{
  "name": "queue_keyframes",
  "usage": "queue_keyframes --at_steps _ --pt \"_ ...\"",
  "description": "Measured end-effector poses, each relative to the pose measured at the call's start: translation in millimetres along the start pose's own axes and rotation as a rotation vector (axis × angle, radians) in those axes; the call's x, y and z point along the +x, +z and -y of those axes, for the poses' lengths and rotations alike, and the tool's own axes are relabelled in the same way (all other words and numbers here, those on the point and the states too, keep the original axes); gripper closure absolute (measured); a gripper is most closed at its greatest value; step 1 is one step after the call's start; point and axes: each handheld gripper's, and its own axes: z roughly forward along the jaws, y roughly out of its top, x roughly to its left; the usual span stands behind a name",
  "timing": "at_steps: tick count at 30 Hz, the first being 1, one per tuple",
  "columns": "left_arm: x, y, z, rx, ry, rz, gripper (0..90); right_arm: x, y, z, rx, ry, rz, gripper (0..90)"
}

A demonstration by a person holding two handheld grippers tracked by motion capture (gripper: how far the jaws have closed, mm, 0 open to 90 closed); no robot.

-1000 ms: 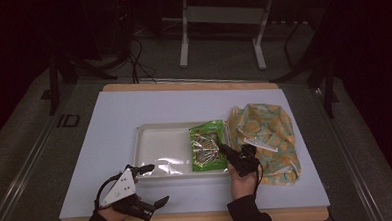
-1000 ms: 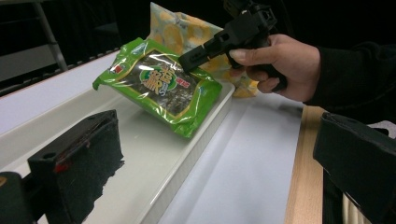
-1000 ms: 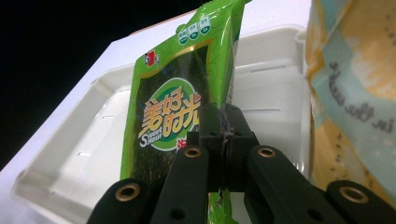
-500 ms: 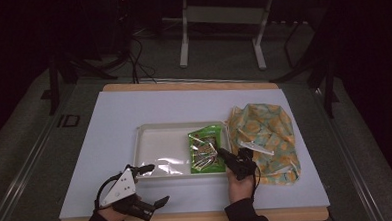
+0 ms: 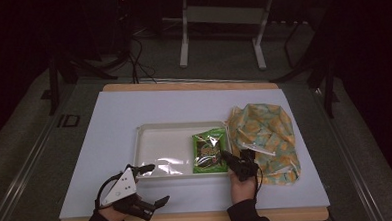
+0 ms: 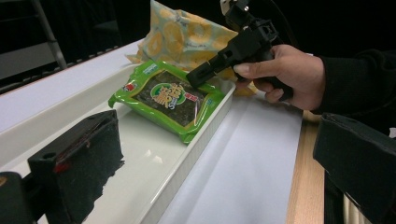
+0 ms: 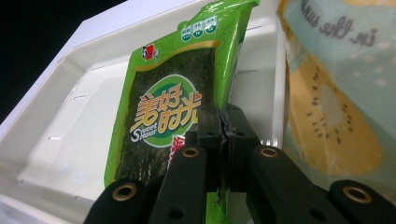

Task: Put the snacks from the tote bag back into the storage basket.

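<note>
From above: one pale sheet over a wooden tabletop, dark floor past every edge. Broad bare room on the far and left parts of the sheet, a narrower strip along the near edge. One white tray at the middle, one yellow-patterned cloth bag just beside its right rim, one green seaweed packet flat in the tray's right end. Two grippers, both at the near side: left gripper near the tray's near left corner, jaws spread wide and holding nothing; right gripper reaching in over the tray's near right corner, tip at the packet's near right corner. Along the left gripper: own two black jaws far apart, tray running off between them, its left stretch bare, open sheet to the right as far as the wooden edge. Packet at the tray's far end, against the low right wall, bag behind it, right gripper in a hand with its tip down on the packet's corner. Along the right gripper: jaws pressed together, pinching the packet by its near edge, label up. Bare tray floor to the left, bag close beyond the rim on the right.
</note>
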Motion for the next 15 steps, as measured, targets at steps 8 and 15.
queue_keyframes --at_steps 8,15 --pt "-0.3 -0.3 0.0 -0.002 -0.001 -0.001 1.6 2.9 2.2 -3.3 0.019 -0.048 0.03 76.5" --pt "0.2 -0.3 0.0 0.002 -0.003 -0.001 1.7 9.6 -7.5 -14.0 -0.016 -0.105 0.039 73.8"
